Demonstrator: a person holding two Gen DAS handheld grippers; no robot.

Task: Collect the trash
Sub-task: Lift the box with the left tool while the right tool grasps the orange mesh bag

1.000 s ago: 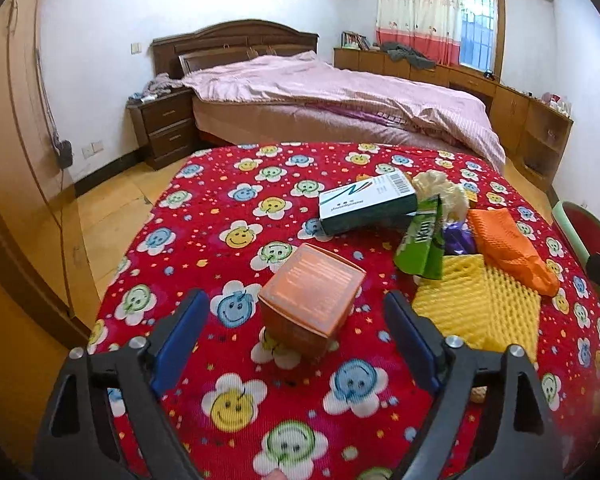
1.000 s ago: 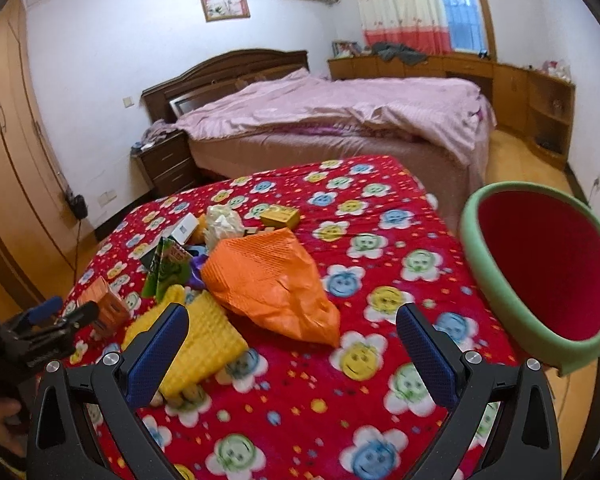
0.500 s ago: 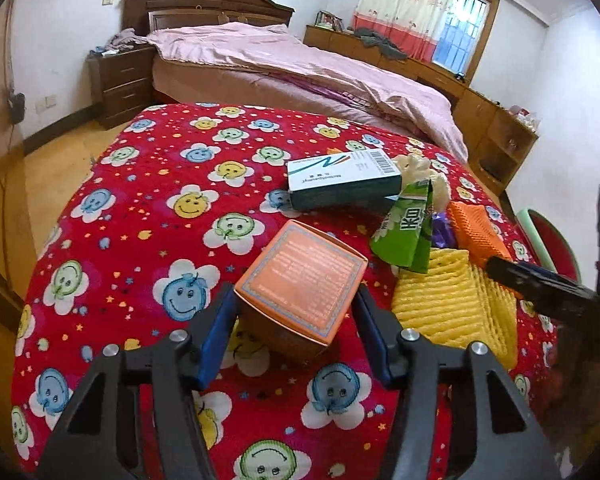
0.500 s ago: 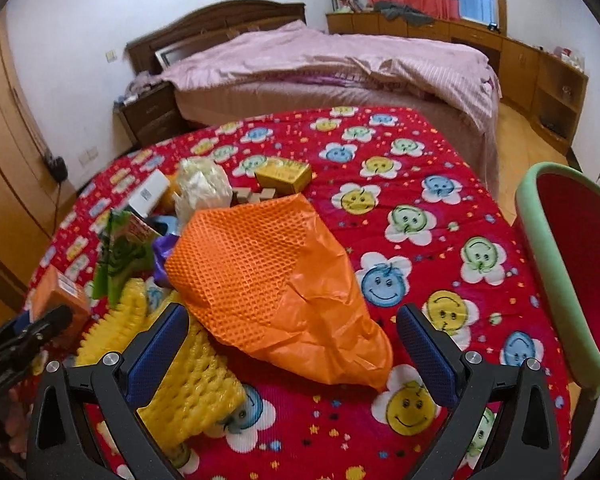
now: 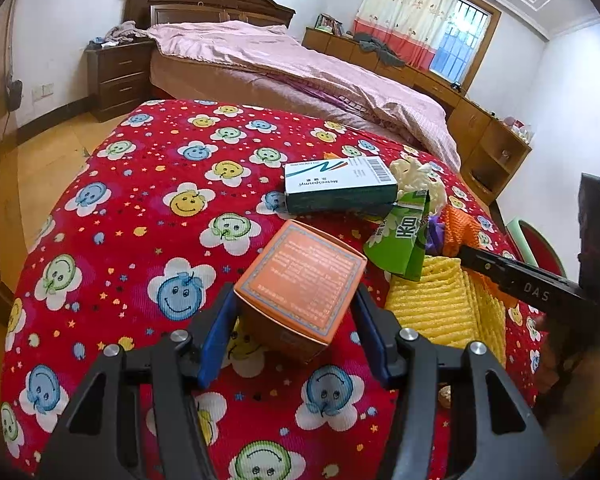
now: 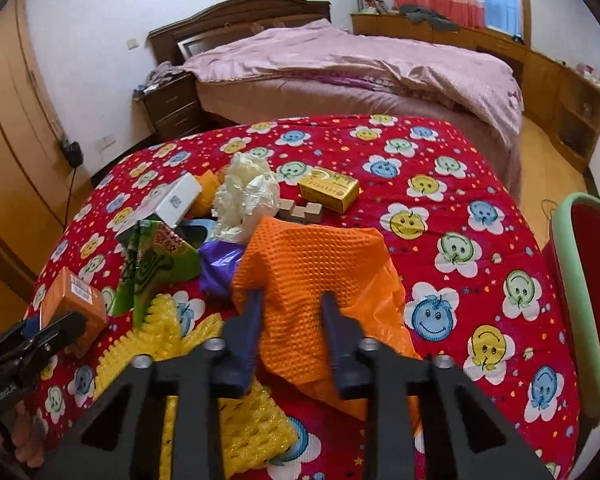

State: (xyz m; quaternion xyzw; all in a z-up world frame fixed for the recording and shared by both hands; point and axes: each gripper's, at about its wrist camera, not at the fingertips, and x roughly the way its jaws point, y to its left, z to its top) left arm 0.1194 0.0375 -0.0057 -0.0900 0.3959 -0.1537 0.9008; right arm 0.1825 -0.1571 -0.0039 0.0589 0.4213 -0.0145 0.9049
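Observation:
My left gripper (image 5: 294, 312) is shut on an orange box (image 5: 300, 284), its blue pads pressed on both sides; the box rests on or just above the red cloth. The box and left gripper also show in the right wrist view (image 6: 74, 306). My right gripper (image 6: 292, 304) is shut on a fold of the orange foam net bag (image 6: 312, 264), bunched between the jaws. A yellow foam net (image 6: 172, 336) lies beside it. A green wrapper (image 5: 404, 236), a white and teal box (image 5: 338, 184), a purple wrapper (image 6: 220, 268), a crumpled white bag (image 6: 246, 196) and a yellow box (image 6: 328, 188) lie on the table.
The table wears a red smiley-flower cloth (image 5: 140, 208). A red bin with a green rim (image 6: 584, 288) stands at the table's right side. A bed (image 6: 340, 64), a nightstand (image 5: 116, 76) and low cabinets (image 5: 492, 148) lie beyond. Small wooden blocks (image 6: 300, 210) sit near the yellow box.
Both grippers closed. The left moved forward and shut on the orange box. The right moved down and forward and shut on the orange net bag, bunching it.

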